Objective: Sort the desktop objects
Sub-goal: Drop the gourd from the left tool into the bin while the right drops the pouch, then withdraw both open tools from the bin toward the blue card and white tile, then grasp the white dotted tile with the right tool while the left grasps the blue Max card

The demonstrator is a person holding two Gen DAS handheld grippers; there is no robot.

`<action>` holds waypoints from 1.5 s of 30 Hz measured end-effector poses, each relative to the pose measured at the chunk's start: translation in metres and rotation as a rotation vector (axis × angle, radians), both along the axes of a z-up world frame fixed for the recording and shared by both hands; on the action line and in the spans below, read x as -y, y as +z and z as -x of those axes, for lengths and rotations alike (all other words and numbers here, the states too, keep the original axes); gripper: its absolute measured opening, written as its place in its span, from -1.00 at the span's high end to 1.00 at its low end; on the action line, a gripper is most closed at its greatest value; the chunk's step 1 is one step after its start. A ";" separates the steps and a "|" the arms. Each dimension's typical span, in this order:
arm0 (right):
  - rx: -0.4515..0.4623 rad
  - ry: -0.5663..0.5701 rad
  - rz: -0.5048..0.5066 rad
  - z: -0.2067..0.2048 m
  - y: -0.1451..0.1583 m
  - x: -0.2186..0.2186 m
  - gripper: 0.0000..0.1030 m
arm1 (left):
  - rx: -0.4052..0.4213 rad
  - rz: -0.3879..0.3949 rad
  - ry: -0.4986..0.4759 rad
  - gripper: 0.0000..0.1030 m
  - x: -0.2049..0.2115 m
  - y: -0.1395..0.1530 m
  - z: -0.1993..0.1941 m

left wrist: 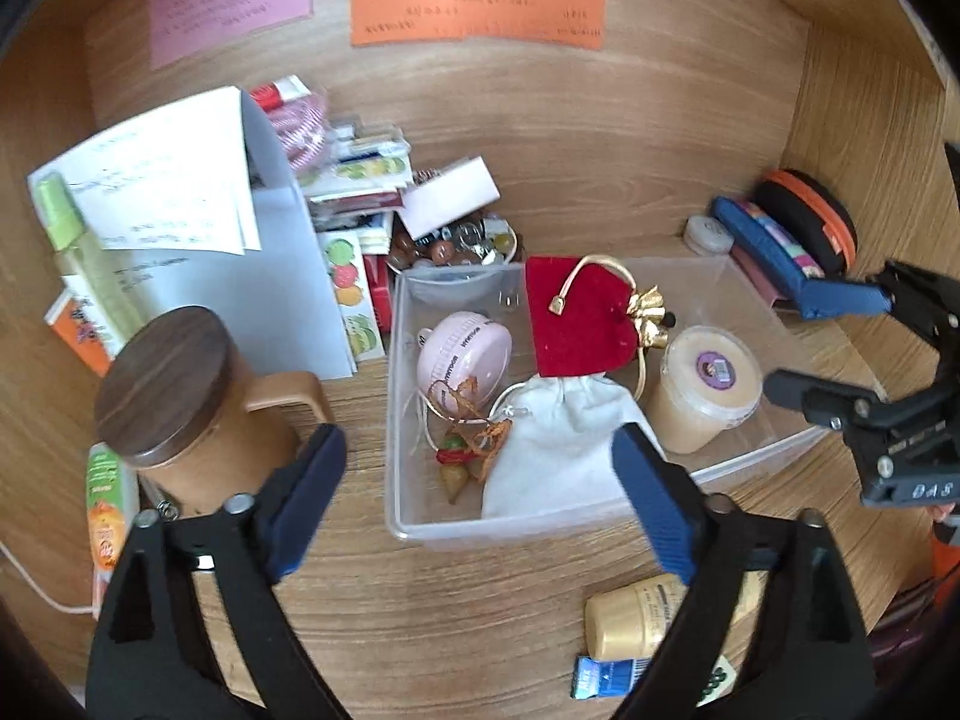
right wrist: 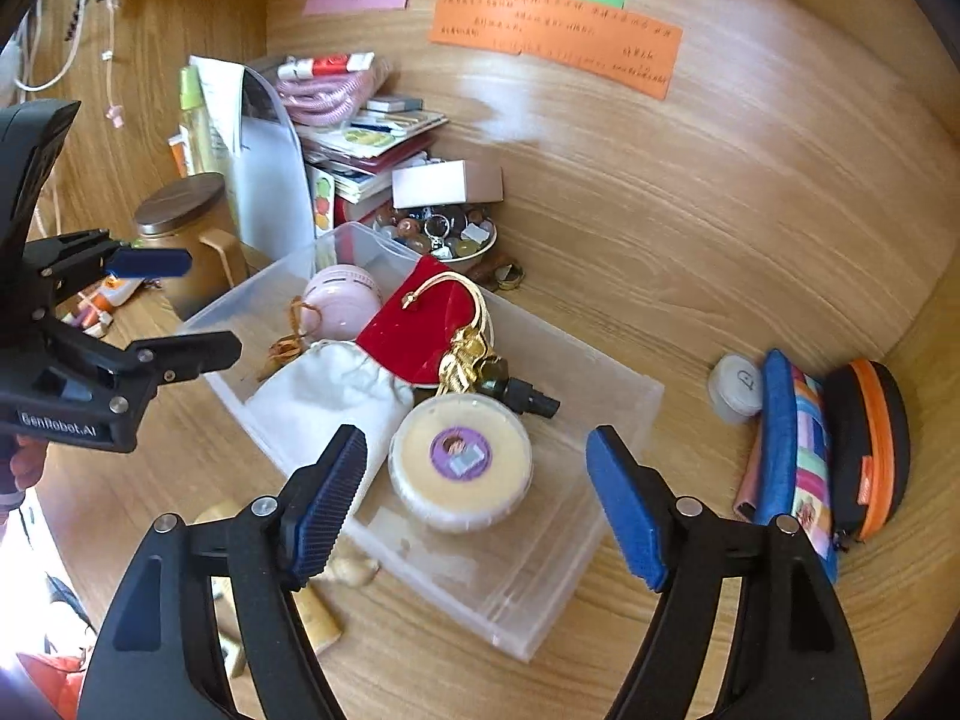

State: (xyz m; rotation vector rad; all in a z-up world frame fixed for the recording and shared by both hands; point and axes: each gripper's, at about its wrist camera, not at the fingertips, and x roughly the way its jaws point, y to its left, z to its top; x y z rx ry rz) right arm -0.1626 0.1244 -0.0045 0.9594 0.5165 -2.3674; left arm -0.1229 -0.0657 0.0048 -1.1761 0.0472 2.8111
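A clear plastic bin point(left wrist: 396, 420) point(right wrist: 624, 420) sits on the wooden desk. In it lie a white cloth pouch point(left wrist: 558, 450) point(right wrist: 324, 396), a red velvet pouch point(left wrist: 576, 324) point(right wrist: 420, 324) with gold cord, a pink round case point(left wrist: 465, 354) point(right wrist: 342, 306), a cream lidded tub point(left wrist: 708, 390) point(right wrist: 462, 468) and a small fruit charm point(left wrist: 456, 462). My left gripper point(left wrist: 480, 492) is open and empty above the bin's near side; it also shows in the right wrist view point(right wrist: 180, 306). My right gripper point(right wrist: 480, 498) is open and empty over the tub; it also shows in the left wrist view point(left wrist: 840, 348).
A brown mug with a dark wooden lid point(left wrist: 180, 402) point(right wrist: 186, 228) stands left of the bin. Papers and booklets point(left wrist: 198, 222), a bowl of beads point(left wrist: 456, 252) point(right wrist: 444, 234), a blue pencil case point(left wrist: 774, 252) point(right wrist: 792, 450), an orange-black case point(right wrist: 870, 444), a gold tube point(left wrist: 636, 618).
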 end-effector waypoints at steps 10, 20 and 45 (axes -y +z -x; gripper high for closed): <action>-0.045 -0.019 0.045 -0.038 0.005 -0.025 -0.57 | -0.030 0.008 0.000 -0.85 -0.010 0.009 -0.037; -0.047 -0.029 0.080 -0.071 -0.005 -0.041 -0.57 | -0.028 0.038 -0.027 -0.90 -0.024 -0.006 -0.068; 0.146 0.076 0.149 -0.138 -0.091 0.003 -0.11 | 0.087 -0.013 -0.013 -0.90 -0.015 -0.087 -0.130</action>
